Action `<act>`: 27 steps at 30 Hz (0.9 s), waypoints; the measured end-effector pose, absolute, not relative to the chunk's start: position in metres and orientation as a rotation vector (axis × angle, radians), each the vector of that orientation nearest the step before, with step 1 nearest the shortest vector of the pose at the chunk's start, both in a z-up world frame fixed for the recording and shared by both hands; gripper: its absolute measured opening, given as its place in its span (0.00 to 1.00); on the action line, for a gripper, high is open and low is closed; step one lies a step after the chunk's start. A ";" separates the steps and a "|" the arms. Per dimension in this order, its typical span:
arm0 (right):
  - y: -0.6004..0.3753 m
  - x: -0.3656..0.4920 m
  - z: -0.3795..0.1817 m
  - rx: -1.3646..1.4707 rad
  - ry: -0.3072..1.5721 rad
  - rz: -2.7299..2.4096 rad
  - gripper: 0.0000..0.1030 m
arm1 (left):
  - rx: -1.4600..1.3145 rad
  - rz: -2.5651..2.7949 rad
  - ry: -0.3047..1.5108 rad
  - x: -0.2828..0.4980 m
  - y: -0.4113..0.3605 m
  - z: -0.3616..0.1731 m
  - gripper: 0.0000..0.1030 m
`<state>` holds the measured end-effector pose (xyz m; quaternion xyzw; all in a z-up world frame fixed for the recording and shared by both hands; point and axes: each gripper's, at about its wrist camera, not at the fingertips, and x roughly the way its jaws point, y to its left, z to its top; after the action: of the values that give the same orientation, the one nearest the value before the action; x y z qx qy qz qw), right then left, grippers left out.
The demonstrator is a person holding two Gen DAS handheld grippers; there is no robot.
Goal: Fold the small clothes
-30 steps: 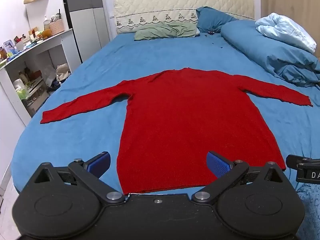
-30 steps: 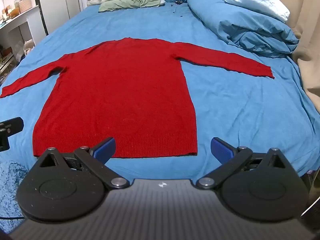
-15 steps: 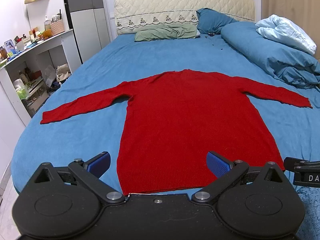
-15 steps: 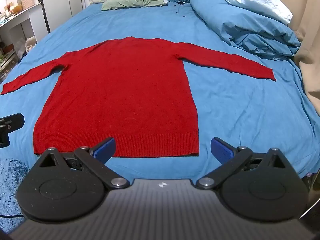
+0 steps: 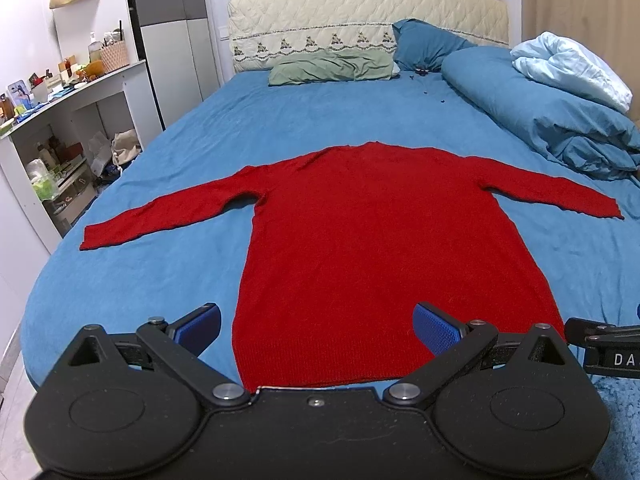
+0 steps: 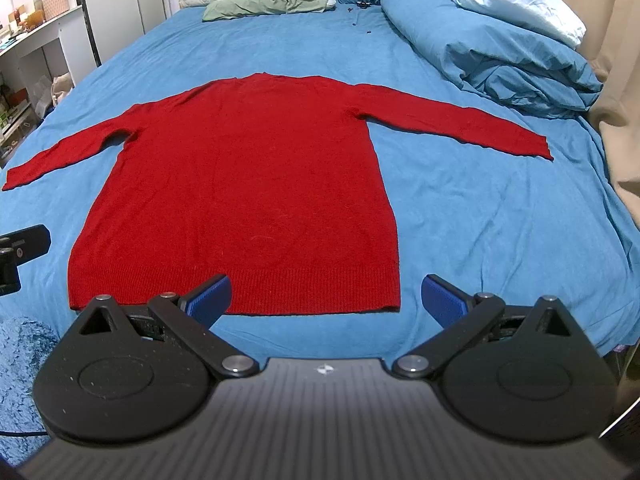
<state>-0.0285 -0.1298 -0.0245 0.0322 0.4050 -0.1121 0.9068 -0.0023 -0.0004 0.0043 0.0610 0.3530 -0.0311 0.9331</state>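
Red sweater (image 5: 380, 232) lies flat, hem toward both released claws (neck toward headboard (image 5: 360, 20))

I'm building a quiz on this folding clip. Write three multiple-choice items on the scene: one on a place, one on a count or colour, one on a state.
1. Where does the red sweater lie?
A. on the white desk
B. flat on the blue bed sheet
C. over the headboard

2. How many sleeves of it are spread out to the sides?
A. none
B. one
C. two

3. How do the left gripper and the right gripper stand?
A. both open, holding nothing
B. both shut on the hem
C. left shut, right open

Key: 1 B, the sweater is laid out on the sheet with its hem nearest the cameras. 2 C, one sleeve runs out to each side of the body. 3 A, the blue fingers of each gripper stand wide apart with no cloth between them.
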 end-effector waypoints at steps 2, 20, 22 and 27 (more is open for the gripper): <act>-0.130 -0.028 -0.025 0.068 0.840 -0.232 1.00 | 0.129 -0.059 0.716 -0.002 -0.001 0.005 1.00; -0.129 -0.027 -0.026 0.061 0.843 -0.235 1.00 | 0.124 -0.060 0.720 -0.001 0.001 0.005 1.00; -0.129 -0.027 -0.026 0.061 0.843 -0.235 1.00 | 0.124 -0.061 0.718 -0.001 0.001 0.005 1.00; -0.129 -0.027 -0.026 0.060 0.844 -0.234 1.00 | 0.122 -0.061 0.718 -0.001 0.002 0.005 1.00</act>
<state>-0.0267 -0.1292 -0.0263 0.0289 0.4084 -0.1133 0.9053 -0.0011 0.0017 0.0052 0.0594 0.3509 -0.0296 0.9341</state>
